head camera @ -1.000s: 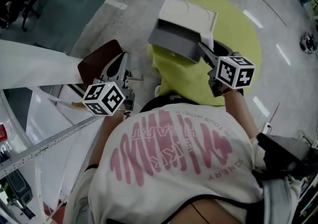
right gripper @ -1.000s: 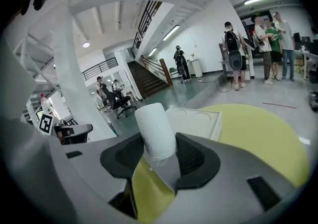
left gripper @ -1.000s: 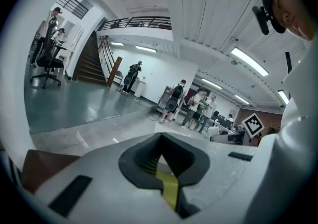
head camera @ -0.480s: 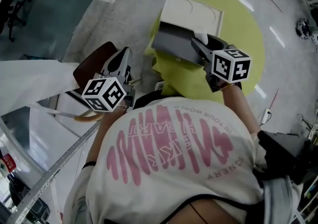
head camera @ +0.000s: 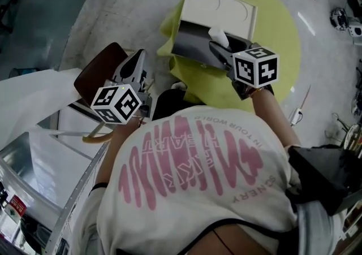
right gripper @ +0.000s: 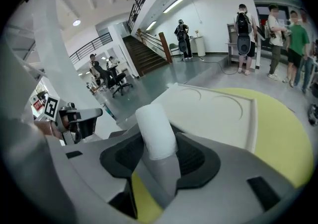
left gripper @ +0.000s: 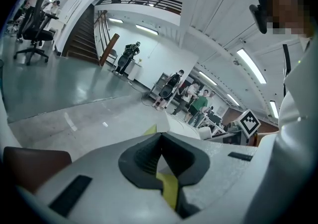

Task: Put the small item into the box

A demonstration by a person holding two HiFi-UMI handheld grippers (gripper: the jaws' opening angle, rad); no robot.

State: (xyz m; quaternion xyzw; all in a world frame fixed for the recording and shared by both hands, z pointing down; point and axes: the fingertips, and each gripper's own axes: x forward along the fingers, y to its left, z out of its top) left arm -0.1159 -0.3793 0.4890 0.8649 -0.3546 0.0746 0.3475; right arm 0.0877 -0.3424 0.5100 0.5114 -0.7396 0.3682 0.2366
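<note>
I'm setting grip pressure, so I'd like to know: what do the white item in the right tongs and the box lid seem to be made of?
White item: a matte, soft-looking roll, perhaps foam or rolled paper. It has no shine and a rounded end, and it sits clamped in the right tongs.
Box lid: probably stiff cream card or moulded pulp. It is flat and matte, with curved lines pressed into it.

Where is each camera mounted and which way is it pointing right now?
Head view: on the head, steeply down onto the box, left gripper, right gripper; shirt and arms show.
Left gripper view: on the left gripper, along its closed, empty jaws across the floor; white sleeve at right.
Right gripper view: on the right gripper, along jaws gripping the small white item, toward the box lid.
Shared: each gripper view shows the other gripper's marker cube.
</note>
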